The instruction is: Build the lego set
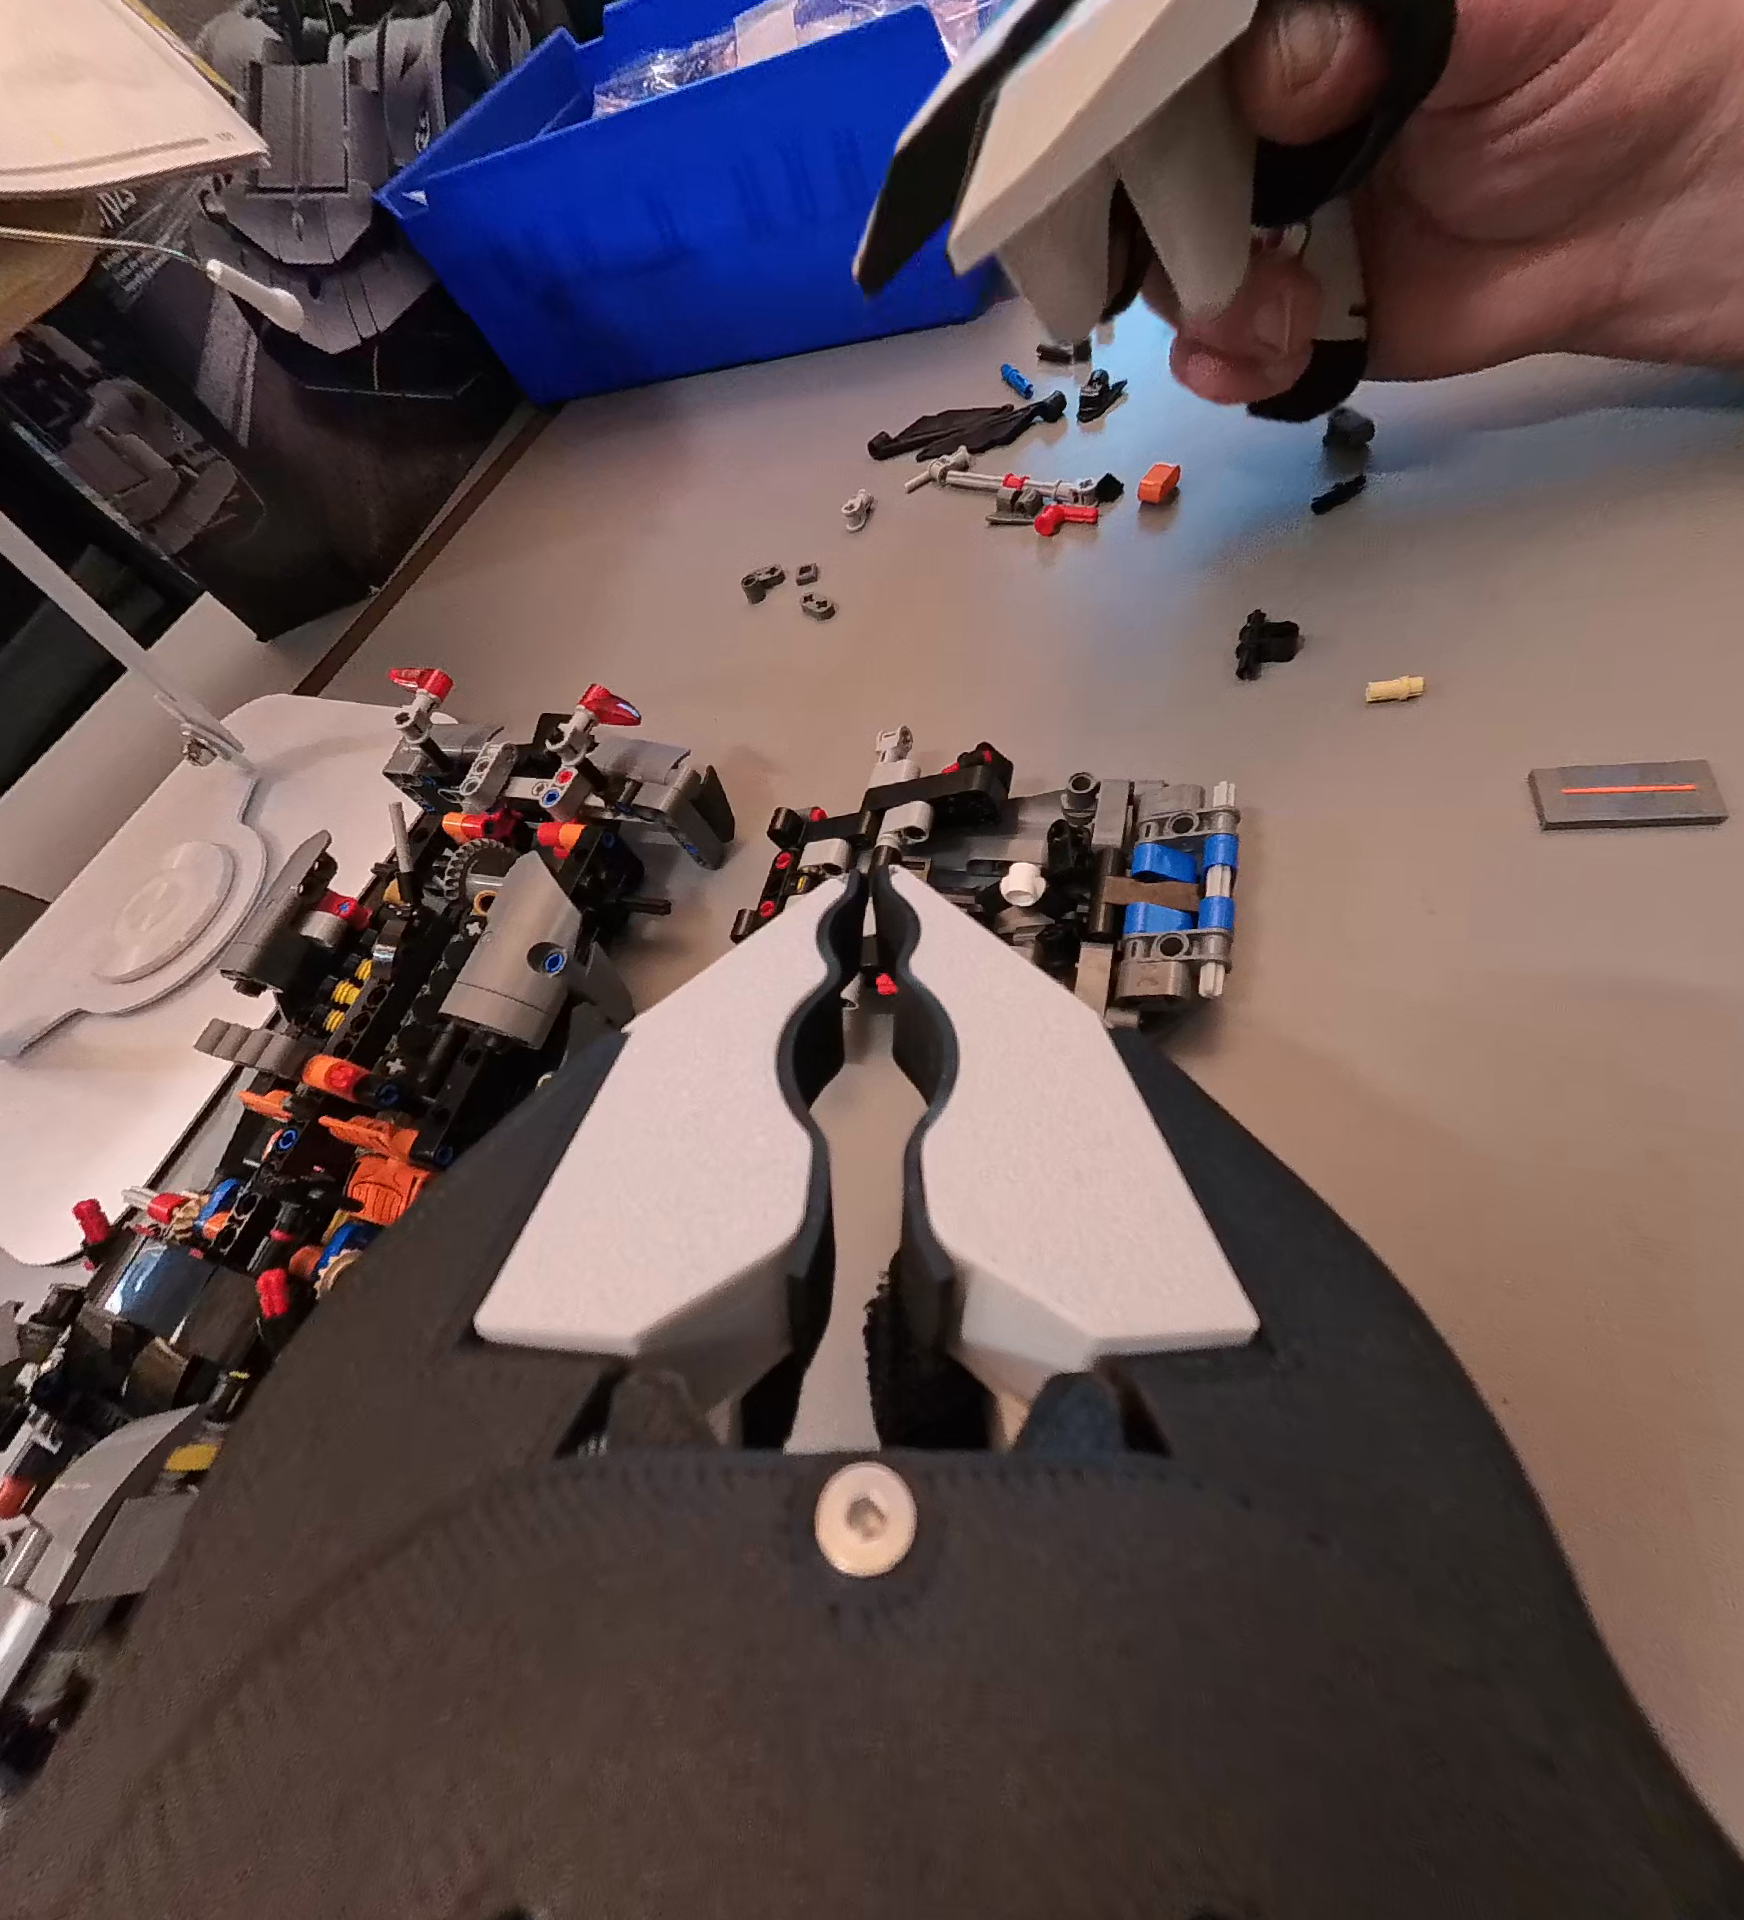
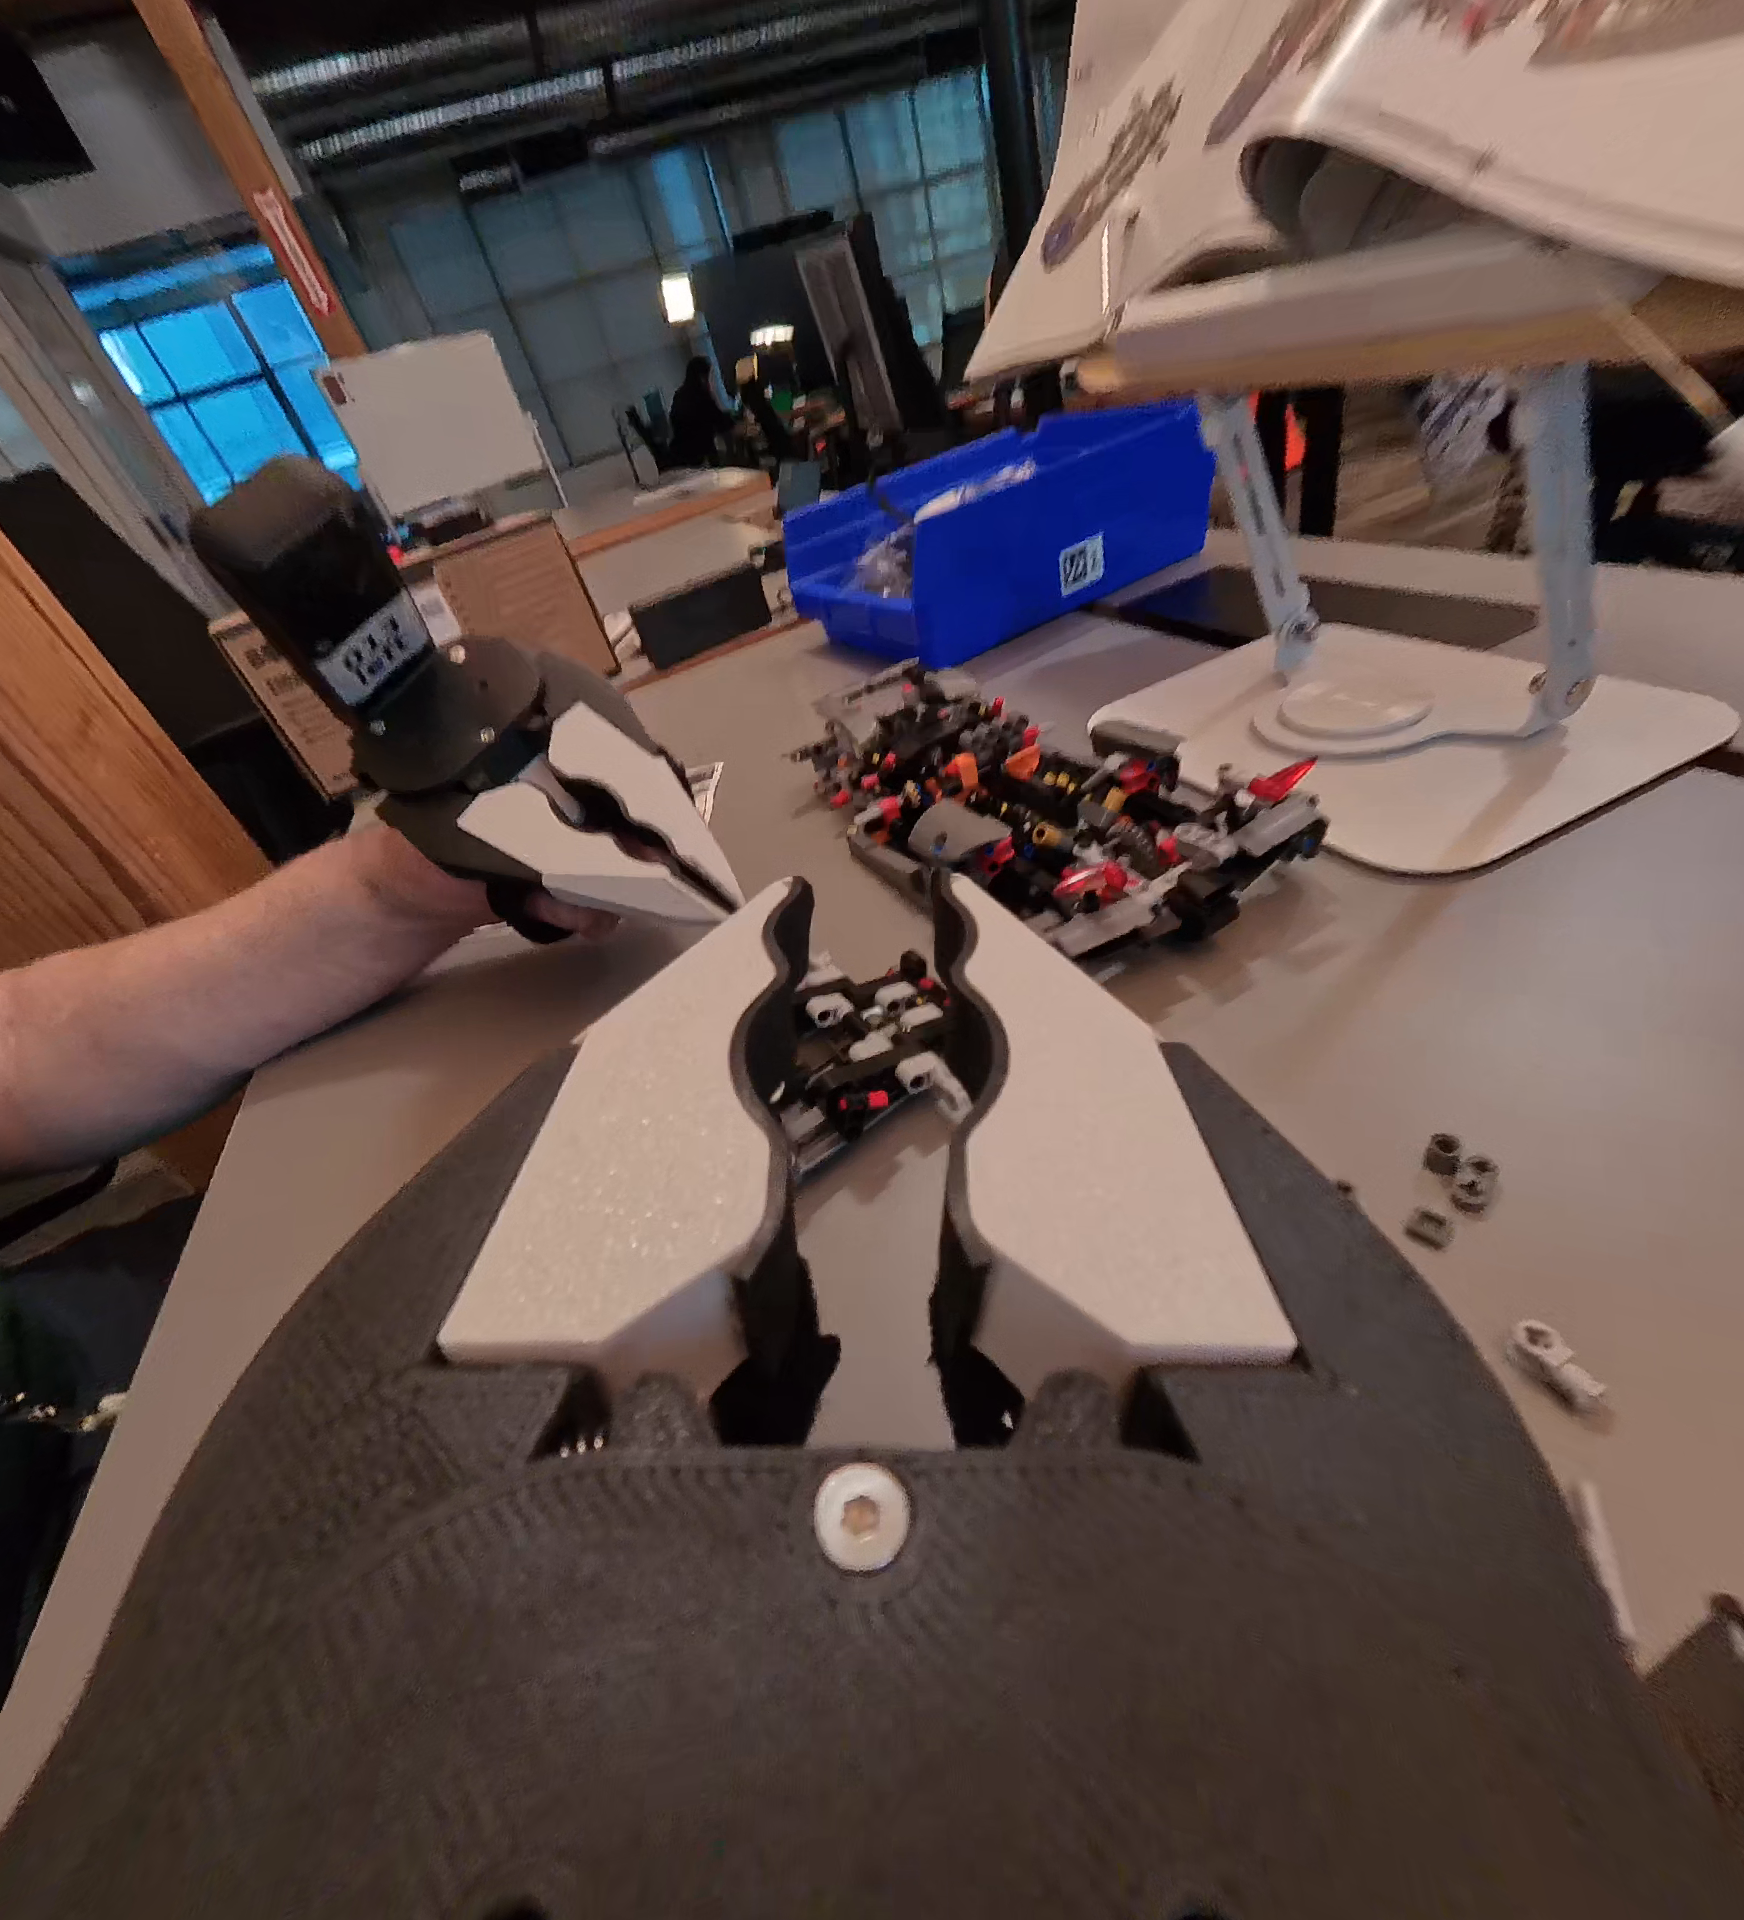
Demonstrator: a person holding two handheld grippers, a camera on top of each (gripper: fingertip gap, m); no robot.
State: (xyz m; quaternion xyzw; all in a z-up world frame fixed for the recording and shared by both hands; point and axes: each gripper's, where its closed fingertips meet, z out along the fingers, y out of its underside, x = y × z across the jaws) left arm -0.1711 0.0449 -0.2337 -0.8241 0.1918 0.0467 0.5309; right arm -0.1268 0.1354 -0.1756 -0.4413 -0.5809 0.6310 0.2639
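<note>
Subassembly [image 1: 993, 883] sits on the counter [image 1: 1470, 1039] beside the chassis [image 1: 452, 987]; my left gripper [image 1: 870, 894] has jaws nearly closed at it, my right gripper [image 2: 866, 904] jaws narrowly apart. Light, rigid, pins fragile; I'd grip the beams.

The grey table [image 2: 1533, 997] stands in a large hall. At 10 o'clock in the right wrist view, blue-lit windows [image 2: 213, 384] glow beside a wooden beam [image 2: 244, 177]. A white board [image 2: 432, 421] stands near 11 o'clock; at 9 o'clock is a wooden wall panel [image 2: 26, 727].
</note>
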